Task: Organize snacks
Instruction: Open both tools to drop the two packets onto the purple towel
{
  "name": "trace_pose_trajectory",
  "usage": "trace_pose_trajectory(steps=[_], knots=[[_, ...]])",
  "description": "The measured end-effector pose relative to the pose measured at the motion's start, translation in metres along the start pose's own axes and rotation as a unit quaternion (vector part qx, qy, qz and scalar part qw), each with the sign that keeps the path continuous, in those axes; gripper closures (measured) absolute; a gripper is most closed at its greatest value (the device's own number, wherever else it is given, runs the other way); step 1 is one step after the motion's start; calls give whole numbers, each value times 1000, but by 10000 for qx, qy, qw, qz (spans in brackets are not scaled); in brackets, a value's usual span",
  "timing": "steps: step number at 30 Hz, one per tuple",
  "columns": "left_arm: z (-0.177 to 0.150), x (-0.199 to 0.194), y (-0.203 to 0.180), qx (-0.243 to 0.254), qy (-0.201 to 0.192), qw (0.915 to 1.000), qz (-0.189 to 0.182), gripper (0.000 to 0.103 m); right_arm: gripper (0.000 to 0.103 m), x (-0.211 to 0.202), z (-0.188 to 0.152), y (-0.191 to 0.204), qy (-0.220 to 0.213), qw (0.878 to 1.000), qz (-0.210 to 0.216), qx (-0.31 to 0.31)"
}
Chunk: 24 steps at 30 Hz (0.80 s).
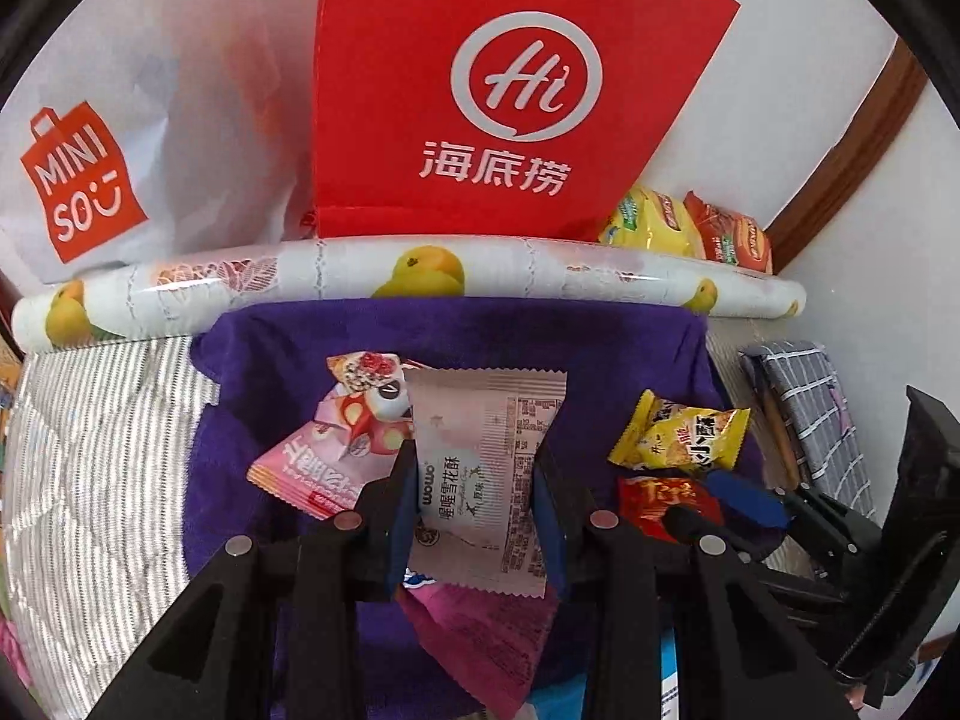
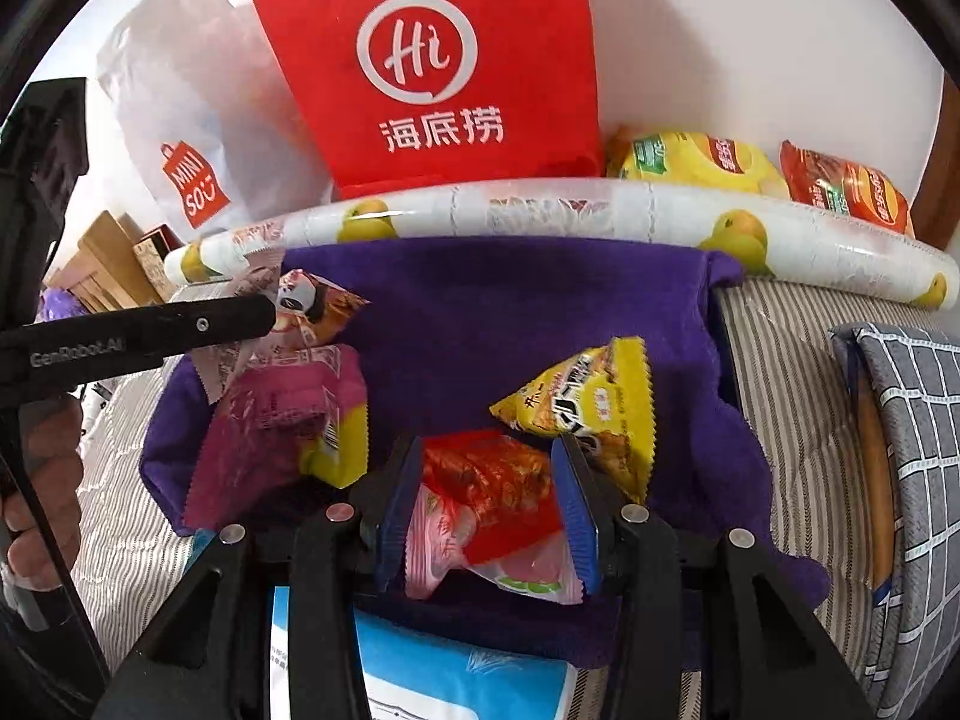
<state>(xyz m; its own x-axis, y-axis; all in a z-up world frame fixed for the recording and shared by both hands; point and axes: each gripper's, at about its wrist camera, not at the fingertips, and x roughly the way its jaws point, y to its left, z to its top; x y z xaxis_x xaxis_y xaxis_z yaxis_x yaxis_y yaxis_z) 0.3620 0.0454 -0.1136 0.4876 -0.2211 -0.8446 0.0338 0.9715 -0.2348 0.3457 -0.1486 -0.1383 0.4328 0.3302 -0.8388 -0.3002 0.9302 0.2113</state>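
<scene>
The left gripper (image 1: 474, 480) is closed on a pale pink snack packet (image 1: 486, 468) above the purple towel (image 1: 456, 336). The right gripper (image 2: 489, 504) grips a red packet (image 2: 492, 480), with its jaws a little apart. Both wrappers are thin and smooth, so either may slip out if the grip loosens too early, and land on the other snacks.

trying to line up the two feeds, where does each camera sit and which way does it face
Left wrist: on the left gripper, looking down along its fingers at the pale packet clamped between them on the purple cloth; the right gripper shows at right.
Right wrist: on the right gripper, looking down at the red packet between its fingers; the left gripper and a hand show at left.
Shared: cloth, red bag, yellow packet.
</scene>
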Motion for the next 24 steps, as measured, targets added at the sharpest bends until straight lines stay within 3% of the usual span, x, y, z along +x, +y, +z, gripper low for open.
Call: trace_pose_trajectory(steps=[2,10,14,17,24], knots=[[-1,1,-2,22,2,10000,-72,70,51,-2,0,-2,-23,10000,-24,69],[-2,7,-10,130,39,9998,-171,68,44,-24,4,-8,-490,9985,63,217],[-2,8,-15,204,51,9996,-168,65,44,-27,6,-13,-547,9980,-7,318],[-2,5,-18,264,48,9996,-83,51,44,-30,6,-15,-618,9975,2,355],[-5,-24,-20,267,-150,9995,40,50,44,-45,4,-14,-1069,9937,-54,336]])
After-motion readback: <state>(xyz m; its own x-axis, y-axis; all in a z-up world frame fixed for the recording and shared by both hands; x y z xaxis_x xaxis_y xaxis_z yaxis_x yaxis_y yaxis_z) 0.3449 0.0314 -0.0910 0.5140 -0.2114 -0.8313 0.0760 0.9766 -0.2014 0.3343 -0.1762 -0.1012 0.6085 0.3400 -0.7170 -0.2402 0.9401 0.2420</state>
